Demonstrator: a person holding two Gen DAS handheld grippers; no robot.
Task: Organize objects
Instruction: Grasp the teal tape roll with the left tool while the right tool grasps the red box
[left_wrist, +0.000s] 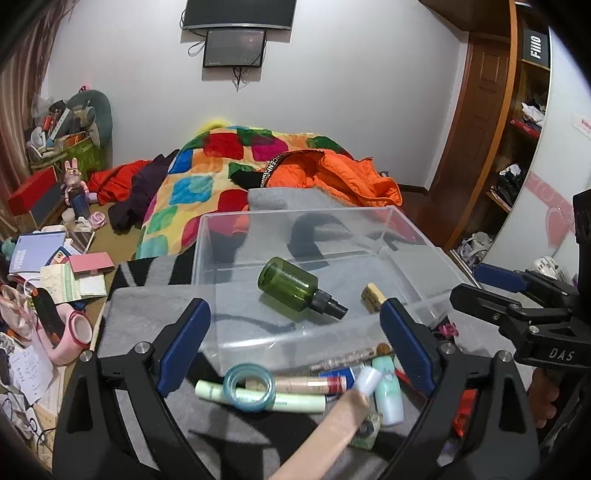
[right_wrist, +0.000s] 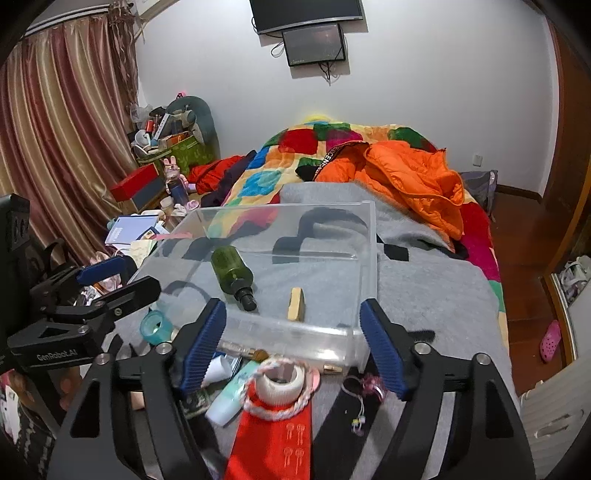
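So both grippers are hanging over the near edge of the clear plastic bin (left_wrist: 314, 236) on the grey blanket (right_wrist: 424, 280), jaws spread wide, nothing between the pads. The left gripper (left_wrist: 295, 336) and the right gripper (right_wrist: 295, 343) sit side by side, each visible at the edge of the other's camera.

Already inside the bin: a green spray bottle (left_wrist: 291, 284) lying on its side with the black nozzle pointing toward the near wall, and a small tan block (left_wrist: 373, 295) just to its right. My guess is those two are sorted and the open fingers are ready for the next pick.

The rest of the pile waits on the blanket just in front of the bin: a teal tape ring (left_wrist: 249, 386) resting on a pale green tube (left_wrist: 295, 400), a white-capped bottle (left_wrist: 384, 391), a white tape roll (right_wrist: 282, 380) sitting on a red card (right_wrist: 273, 443), and a hair tie (right_wrist: 364, 387) off to the right. Everything's bunched close, so picking one thing cleanly looks fiddly.
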